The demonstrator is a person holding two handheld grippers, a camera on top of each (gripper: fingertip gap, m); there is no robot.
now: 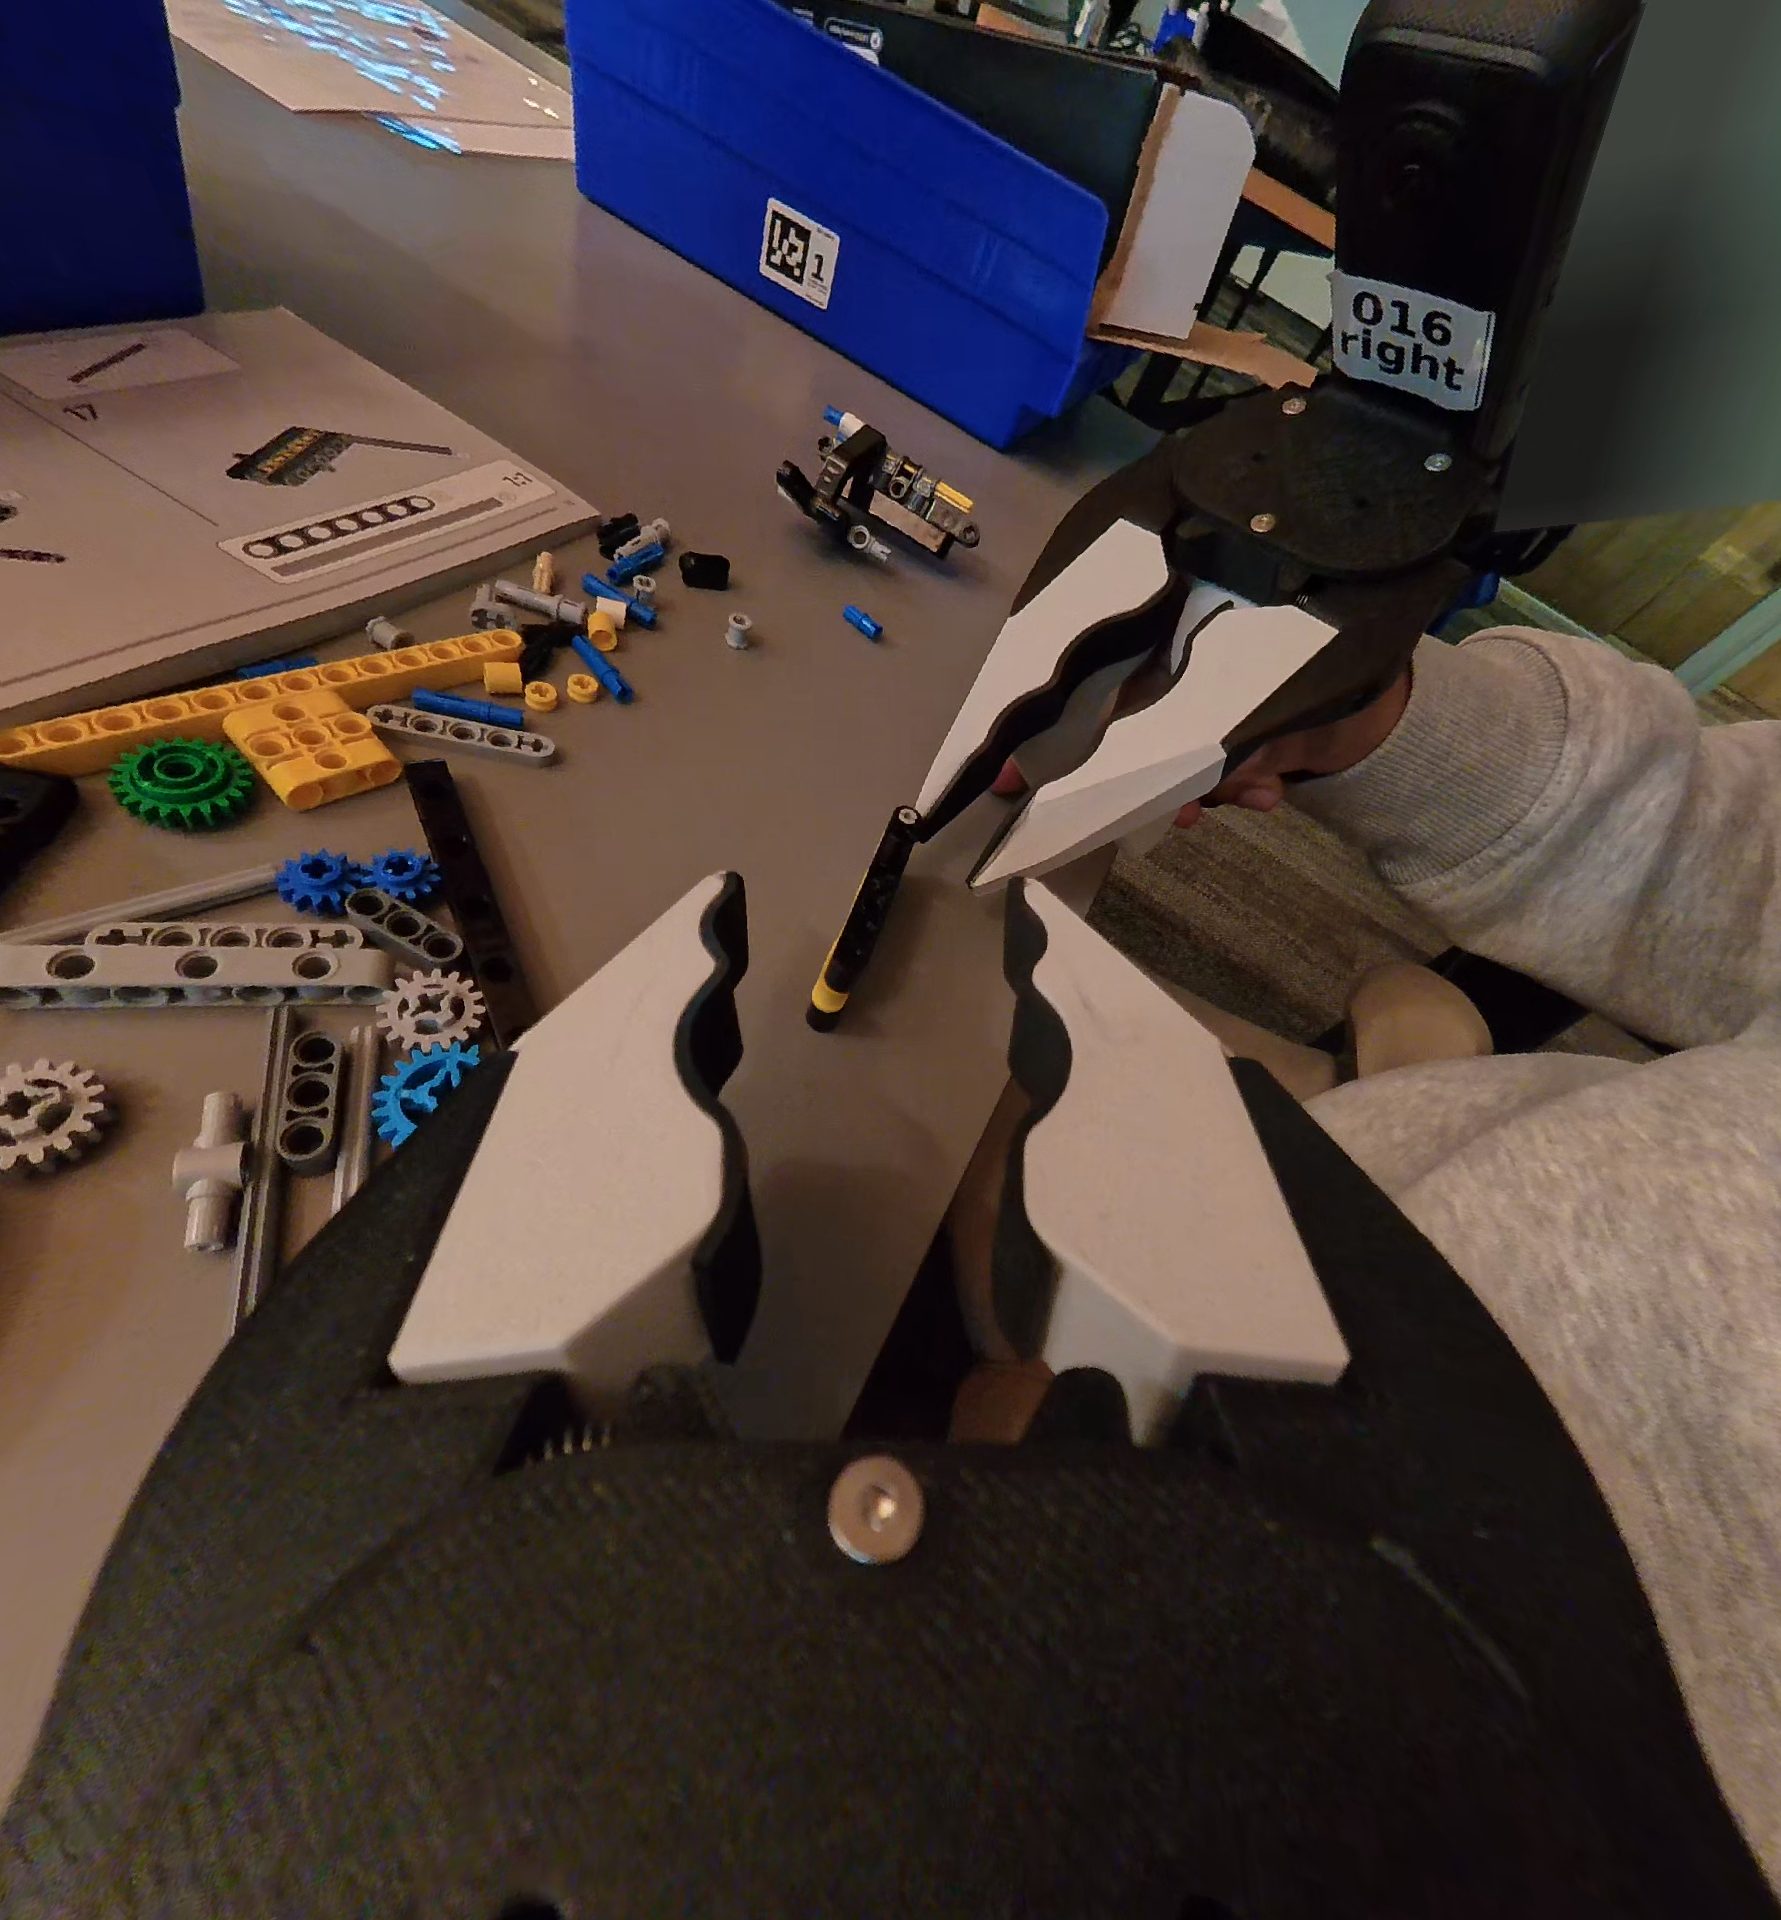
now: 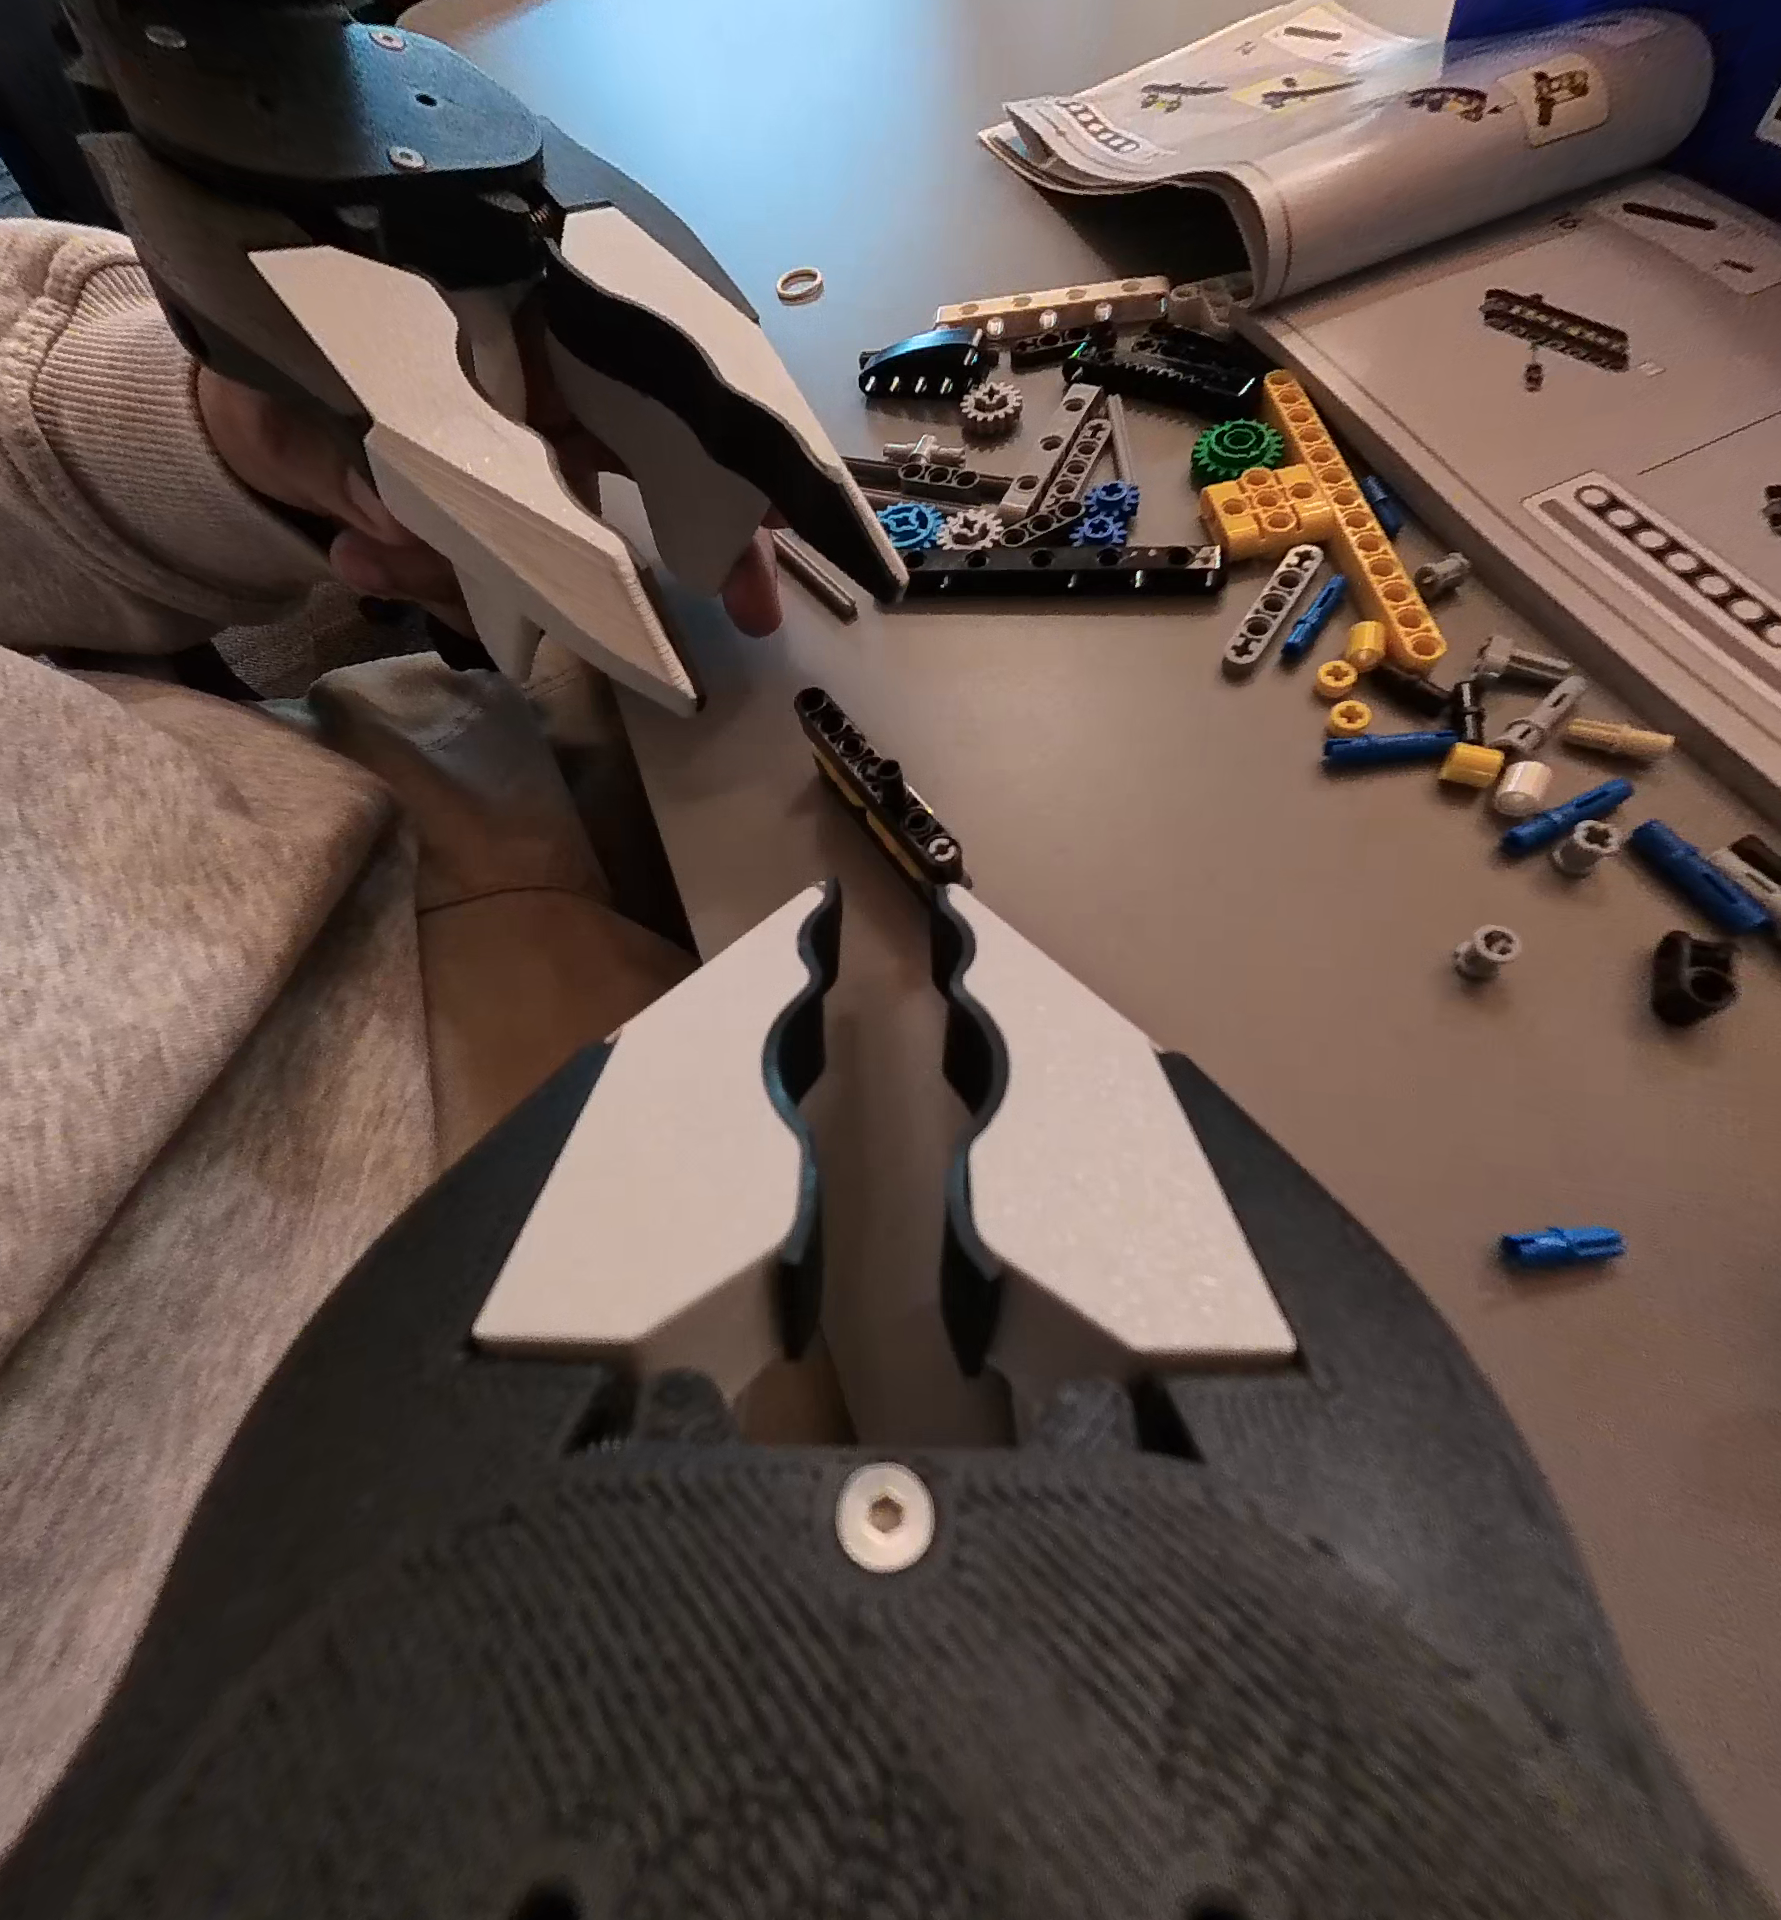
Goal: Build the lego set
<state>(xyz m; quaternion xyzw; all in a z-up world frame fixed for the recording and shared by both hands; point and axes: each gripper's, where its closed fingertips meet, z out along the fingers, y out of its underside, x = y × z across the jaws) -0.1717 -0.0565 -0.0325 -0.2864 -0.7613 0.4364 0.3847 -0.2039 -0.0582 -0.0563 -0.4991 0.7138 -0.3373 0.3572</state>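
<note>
A short black Lego beam with yellow parts on it lies on the grey table near its edge. My left gripper is open and empty, and the beam lies just ahead between its fingertips. My right gripper is partly open and empty; its right fingertip touches the beam's near end. The right gripper also shows in the left wrist view, and the left gripper in the right wrist view.
Loose parts lie beyond: yellow beams, a green gear, grey beams, gears and blue pins. A small assembly stands before a blue bin. An open instruction booklet lies at the back. The table edge runs beside a person's lap. The tips of one gripper are about 5 cm away from the tips of the other. About 11 cm separates my left fingertips from the green gear. Seen from the right wrist view as well.
</note>
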